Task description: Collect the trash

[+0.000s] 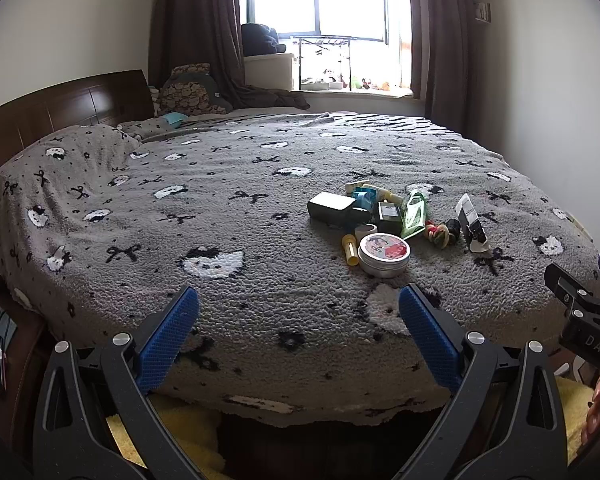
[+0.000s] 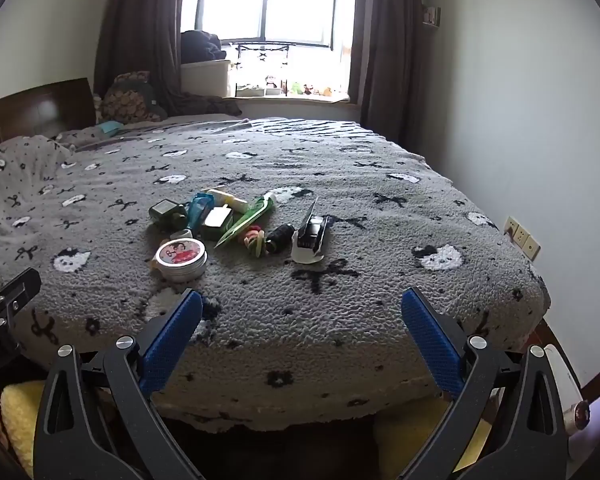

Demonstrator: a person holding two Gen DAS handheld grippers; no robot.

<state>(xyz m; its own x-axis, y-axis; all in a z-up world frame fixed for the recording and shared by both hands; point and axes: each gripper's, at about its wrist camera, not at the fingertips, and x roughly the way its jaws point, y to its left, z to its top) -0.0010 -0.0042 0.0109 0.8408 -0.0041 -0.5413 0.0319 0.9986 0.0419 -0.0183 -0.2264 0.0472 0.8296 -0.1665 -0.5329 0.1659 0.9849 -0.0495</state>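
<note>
Left wrist view: left gripper (image 1: 299, 312) spread wide, empty; clutter pile (image 1: 384, 216) on grey bedspread (image 1: 219, 240) at one o'clock, well apart, round tin (image 1: 384, 255) nearest. Right gripper (image 1: 580, 300) edges in at three o'clock.

Right wrist view: right gripper (image 2: 302, 314) spread wide, empty; pile (image 2: 235, 228) at eleven o'clock; wall sockets (image 2: 522, 237) seen only here.

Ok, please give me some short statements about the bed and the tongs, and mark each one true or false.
1. Both tongs are open and hold nothing. True: left tongs, right tongs.
2. The round tin lies at the near edge of the pile. True.
3. The small things lie on a bare wooden floor. False: they lie on the grey blanket that covers the bed.
4. The curtains fully cover the window. False: they hang at its sides, and the glass is bright.
5. The left tongs touch the tin. False: they are short of it.
</note>
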